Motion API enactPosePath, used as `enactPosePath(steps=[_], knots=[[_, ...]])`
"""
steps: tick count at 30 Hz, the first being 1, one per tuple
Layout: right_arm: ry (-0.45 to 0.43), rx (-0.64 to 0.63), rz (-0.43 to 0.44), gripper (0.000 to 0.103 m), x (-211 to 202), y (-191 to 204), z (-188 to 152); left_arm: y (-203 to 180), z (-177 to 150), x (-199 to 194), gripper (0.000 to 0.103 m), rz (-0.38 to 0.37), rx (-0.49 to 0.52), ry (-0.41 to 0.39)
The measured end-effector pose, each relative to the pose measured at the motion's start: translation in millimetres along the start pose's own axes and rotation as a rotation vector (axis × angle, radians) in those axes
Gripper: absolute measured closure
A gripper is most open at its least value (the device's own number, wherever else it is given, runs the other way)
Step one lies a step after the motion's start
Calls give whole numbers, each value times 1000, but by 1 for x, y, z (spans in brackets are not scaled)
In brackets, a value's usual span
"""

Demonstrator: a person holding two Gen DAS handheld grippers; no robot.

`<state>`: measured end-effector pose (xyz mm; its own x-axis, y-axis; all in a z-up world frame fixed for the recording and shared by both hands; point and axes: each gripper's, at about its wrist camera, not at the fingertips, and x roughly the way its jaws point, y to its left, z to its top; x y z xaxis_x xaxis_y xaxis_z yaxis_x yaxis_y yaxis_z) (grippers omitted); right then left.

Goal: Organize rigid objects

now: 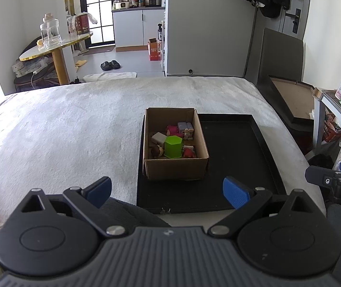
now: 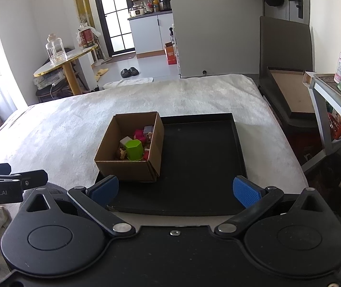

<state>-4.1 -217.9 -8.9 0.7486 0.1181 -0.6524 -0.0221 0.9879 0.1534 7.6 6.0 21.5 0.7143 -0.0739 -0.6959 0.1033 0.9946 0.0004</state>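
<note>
An open cardboard box [image 1: 175, 168] stands on the left part of a black tray [image 1: 237, 157] on the bed. It holds a green hexagonal cup [image 1: 173, 146], a pink toy [image 1: 172, 130], a grey block [image 1: 159, 138] and several small figures. The box [image 2: 127, 168] and the cup [image 2: 134, 150] also show in the right wrist view, on the tray [image 2: 201, 157]. My left gripper [image 1: 168, 192] is open and empty, near the tray's front edge. My right gripper [image 2: 175, 191] is open and empty, also at the tray's front edge.
The tray lies on a bed with a white fuzzy blanket [image 1: 62, 124]. A round table [image 1: 55, 47] with a glass jar stands at the back left. A dark chair and a flat framed board [image 1: 294, 100] stand to the right, next to a cluttered shelf [image 1: 338, 105].
</note>
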Motion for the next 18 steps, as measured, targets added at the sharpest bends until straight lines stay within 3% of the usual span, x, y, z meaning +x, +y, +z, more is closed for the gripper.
enactPosePath(steps=[18], knots=[[2,-3,-3,0,-1,1,0,0,-1,0,4,2,-4,2]])
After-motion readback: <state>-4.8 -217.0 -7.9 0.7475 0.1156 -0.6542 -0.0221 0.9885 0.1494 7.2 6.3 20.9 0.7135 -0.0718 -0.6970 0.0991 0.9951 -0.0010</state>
